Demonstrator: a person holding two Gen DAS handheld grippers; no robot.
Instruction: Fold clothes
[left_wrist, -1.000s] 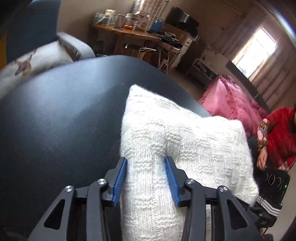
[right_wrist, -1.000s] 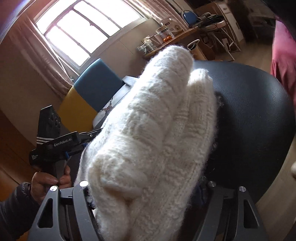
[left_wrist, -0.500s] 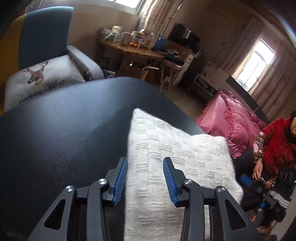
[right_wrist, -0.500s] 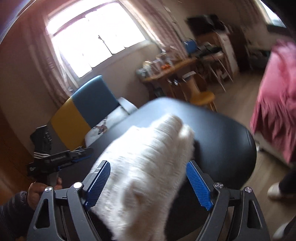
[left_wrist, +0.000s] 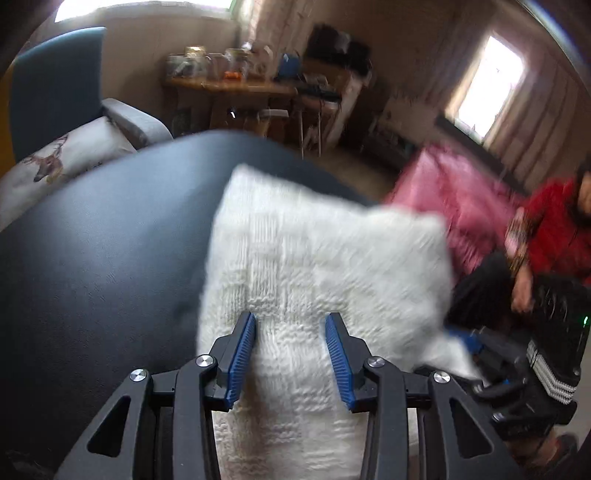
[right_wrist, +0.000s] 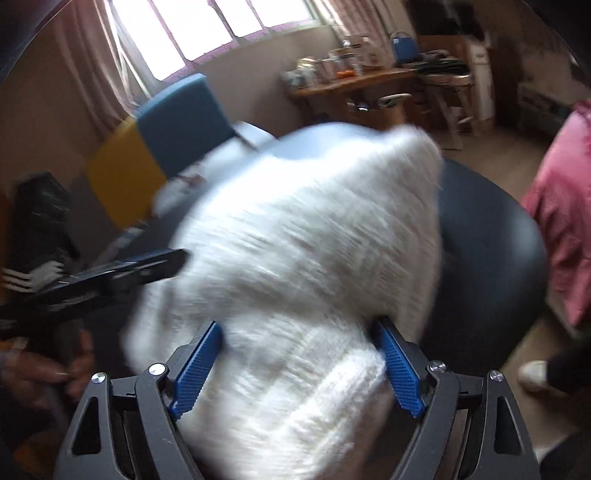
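A folded white knitted sweater (left_wrist: 317, 258) rests on the round black table (left_wrist: 92, 240); its far right corner reaches past the table's rim. My left gripper (left_wrist: 291, 325) is shut on the sweater's near edge, and the knit dimples between the blue pads. In the right wrist view the sweater (right_wrist: 303, 240) bulges up, blurred by motion. My right gripper (right_wrist: 299, 328) stands wide open around its thick end, both pads against the wool. The left gripper's black body (right_wrist: 110, 273) enters from the left, with a hand (right_wrist: 44, 369) below it.
An armchair with a deer cushion (left_wrist: 62, 158) stands behind the table. A cluttered wooden table (left_wrist: 236, 85) is at the back. A pink covered bed (left_wrist: 454, 195) and a seated person in red (left_wrist: 554, 229) are at the right. The right gripper's body (left_wrist: 517, 376) shows low right.
The right gripper, which had drawn back from the sweater, has pushed forward so the wool fills its open jaws. The left gripper keeps its hold; both views are motion-blurred.
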